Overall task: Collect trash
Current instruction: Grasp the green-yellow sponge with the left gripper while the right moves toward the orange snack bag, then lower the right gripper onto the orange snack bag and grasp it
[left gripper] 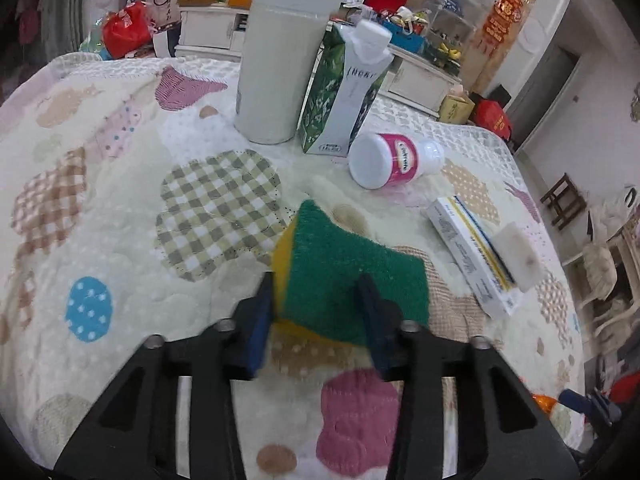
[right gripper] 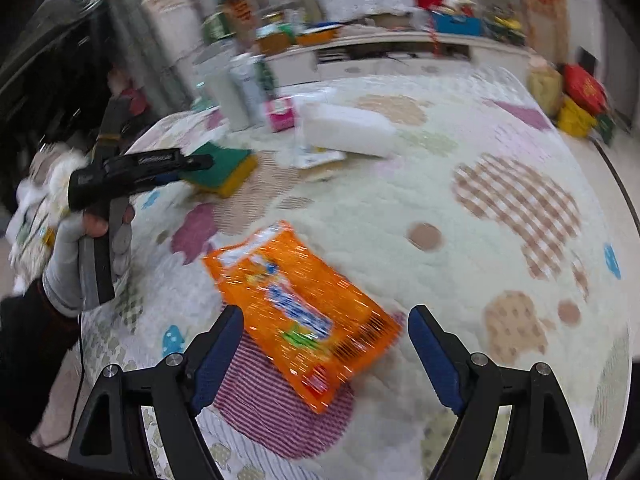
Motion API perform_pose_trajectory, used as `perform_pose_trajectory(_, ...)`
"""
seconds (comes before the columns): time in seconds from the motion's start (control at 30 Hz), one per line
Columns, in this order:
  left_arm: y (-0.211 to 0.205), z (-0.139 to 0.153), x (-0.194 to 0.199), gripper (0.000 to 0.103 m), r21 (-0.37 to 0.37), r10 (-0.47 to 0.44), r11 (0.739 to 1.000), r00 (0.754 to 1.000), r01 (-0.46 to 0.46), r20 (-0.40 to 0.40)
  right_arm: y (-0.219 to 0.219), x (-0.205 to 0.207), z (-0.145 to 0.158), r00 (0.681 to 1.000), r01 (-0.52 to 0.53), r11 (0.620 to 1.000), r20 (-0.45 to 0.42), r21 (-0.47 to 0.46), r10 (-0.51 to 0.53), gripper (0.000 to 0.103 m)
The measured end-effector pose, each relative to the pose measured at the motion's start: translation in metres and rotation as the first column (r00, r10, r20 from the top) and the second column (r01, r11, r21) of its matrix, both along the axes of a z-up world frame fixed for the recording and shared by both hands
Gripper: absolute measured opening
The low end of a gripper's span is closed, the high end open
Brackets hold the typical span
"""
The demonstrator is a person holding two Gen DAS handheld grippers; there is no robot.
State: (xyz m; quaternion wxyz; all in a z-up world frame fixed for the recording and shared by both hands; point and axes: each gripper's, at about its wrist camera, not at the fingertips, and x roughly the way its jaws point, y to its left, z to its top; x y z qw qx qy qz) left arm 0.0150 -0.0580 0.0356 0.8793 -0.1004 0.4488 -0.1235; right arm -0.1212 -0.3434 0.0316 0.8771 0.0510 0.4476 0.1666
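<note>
Left gripper (left gripper: 318, 312) jaws pinching green-yellow sponge (left gripper: 344, 264) on the quilt (left gripper: 120, 200) | right gripper (right gripper: 324, 354) jaws wide over orange wrapper (right gripper: 304, 312), not touching | we'd straddle wrapper's midline, press down, then close | carton (left gripper: 344, 88) lettering too blurred to read

Soft, even indoor light falls across both fisheye views, with dark vignetted corners and bent edges. The left wrist view is fairly sharp; the right wrist view is smeared by motion blur throughout.
</note>
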Motion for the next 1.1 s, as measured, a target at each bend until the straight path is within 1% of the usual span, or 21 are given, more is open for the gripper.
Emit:
perform_pose_trajectory(0.03, 0.004, 0.004, -0.004, 0.025, -0.019, -0.001, 1.0, 1.0, 0.001, 0.001, 0.005, 0.002, 0.001, 1.0, -0.03, 0.999, 0.006, -0.017, 0.031, 0.083)
perform_pose_trajectory(0.07, 0.007, 0.006, -0.006, 0.023, -0.031, -0.002, 1.0, 1.0, 0.002, 0.0, 0.011, 0.005, 0.001, 0.998, -0.062, 0.997, 0.012, -0.045, 0.063, 0.085)
perform_pose_trajectory(0.13, 0.009, 0.008, -0.011, 0.023, -0.044, -0.008, 0.999, 1.0, 0.008, -0.012, 0.021, 0.012, -0.002, 0.992, -0.125, 0.987, 0.018, -0.103, 0.127, 0.085)
perform_pose_trajectory(0.23, 0.005, 0.011, -0.017, 0.023, -0.028, -0.027, 0.999, 1.0, 0.026, -0.008, 0.029, 0.021, -0.007, 0.98, -0.196, 0.968, -0.01, -0.157, 0.196, 0.085)
perform_pose_trajectory(0.37, 0.0, 0.008, -0.016, 0.024, -0.014, -0.033, 0.999, 0.999, 0.033, -0.01, 0.035, 0.018, 0.003, 0.971, -0.231, 0.945, 0.008, -0.234, 0.239, 0.085)
perform_pose_trajectory(0.4, -0.002, 0.007, -0.016, 0.025, -0.009, -0.034, 0.999, 0.999, 0.034, -0.01, 0.034, 0.017, 0.006, 0.969, -0.235, 0.943, 0.015, -0.237, 0.245, 0.085)
perform_pose_trajectory(0.43, -0.004, 0.006, -0.016, 0.031, -0.008, -0.032, 0.999, 0.999, 0.032, -0.008, 0.032, 0.016, 0.008, 0.967, -0.241, 0.942, 0.019, -0.235, 0.252, 0.085)
perform_pose_trajectory(0.47, -0.005, 0.005, -0.015, 0.041, -0.02, -0.037, 0.999, 0.999, 0.037, -0.013, 0.032, 0.017, 0.01, 0.964, -0.252, 0.939, 0.023, -0.234, 0.264, 0.086)
perform_pose_trajectory(0.5, -0.007, 0.003, -0.014, 0.045, -0.038, -0.046, 0.998, 0.999, 0.046, -0.024, 0.033, 0.017, 0.012, 0.958, -0.272, 0.933, 0.025, -0.235, 0.286, 0.088)
perform_pose_trajectory(0.53, -0.008, 0.0, -0.012, 0.053, -0.046, -0.048, 0.998, 0.998, 0.046, -0.034, 0.035, 0.019, 0.012, 0.948, -0.305, 0.921, 0.017, -0.244, 0.318, 0.09)
perform_pose_trajectory(0.57, -0.009, -0.001, -0.012, 0.055, -0.047, -0.044, 0.998, 0.998, 0.042, -0.038, 0.04, 0.02, 0.01, 0.936, -0.339, 0.904, 0.003, -0.26, 0.352, 0.093)
perform_pose_trajectory(0.6, -0.01, -0.004, -0.011, 0.055, -0.041, -0.037, 0.999, 0.998, 0.036, -0.044, 0.045, 0.023, 0.006, 0.921, -0.376, 0.883, -0.012, -0.282, 0.389, 0.093)
perform_pose_trajectory(0.67, -0.011, -0.008, -0.009, 0.055, -0.032, -0.027, 0.999, 0.998, 0.026, -0.051, 0.054, 0.027, -0.001, 0.897, -0.43, 0.852, -0.034, -0.3, 0.441, 0.093)
perform_pose_trajectory(0.7, -0.009, -0.01, -0.008, 0.055, -0.04, -0.021, 0.999, 0.998, 0.019, -0.056, 0.057, 0.032, -0.006, 0.888, -0.449, 0.839, -0.052, -0.308, 0.456, 0.093)
perform_pose_trajectory(0.77, -0.005, -0.013, -0.004, 0.055, -0.07, -0.004, 0.998, 0.998, -0.001, -0.067, 0.059, 0.044, -0.016, 0.887, -0.454, 0.826, -0.076, -0.335, 0.456, 0.093)
perform_pose_trajectory(0.8, -0.003, -0.014, -0.002, 0.055, -0.087, 0.004, 0.996, 0.997, -0.011, -0.076, 0.057, 0.048, -0.021, 0.89, -0.449, 0.828, -0.082, -0.336, 0.449, 0.093)
perform_pose_trajectory(0.83, -0.002, -0.015, -0.001, 0.055, -0.093, 0.008, 0.996, 0.997, -0.015, -0.079, 0.054, 0.054, -0.026, 0.894, -0.445, 0.839, -0.095, -0.313, 0.438, 0.093)
perform_pose_trajectory(0.9, -0.002, -0.016, 0.001, 0.055, -0.097, 0.014, 0.995, 0.997, -0.021, -0.076, 0.045, 0.062, -0.031, 0.901, -0.434, 0.871, -0.104, -0.23, 0.421, 0.094)
perform_pose_trajectory(0.97, -0.003, -0.016, 0.002, 0.055, -0.097, 0.016, 0.995, 0.998, -0.023, -0.069, 0.038, 0.063, -0.031, 0.916, -0.4, 0.89, -0.068, -0.217, 0.395, 0.092)
perform_pose_trajectory(1.03, -0.005, -0.016, 0.002, 0.055, -0.089, 0.018, 0.996, 0.998, -0.023, -0.061, 0.034, 0.06, -0.031, 0.929, -0.366, 0.903, -0.035, -0.224, 0.368, 0.084)
perform_pose_trajectory(1.1, -0.006, -0.015, 0.0, 0.047, -0.084, 0.016, 0.996, 0.998, -0.021, -0.057, 0.031, 0.054, -0.029, 0.941, -0.332, 0.914, -0.008, -0.235, 0.34, 0.065)
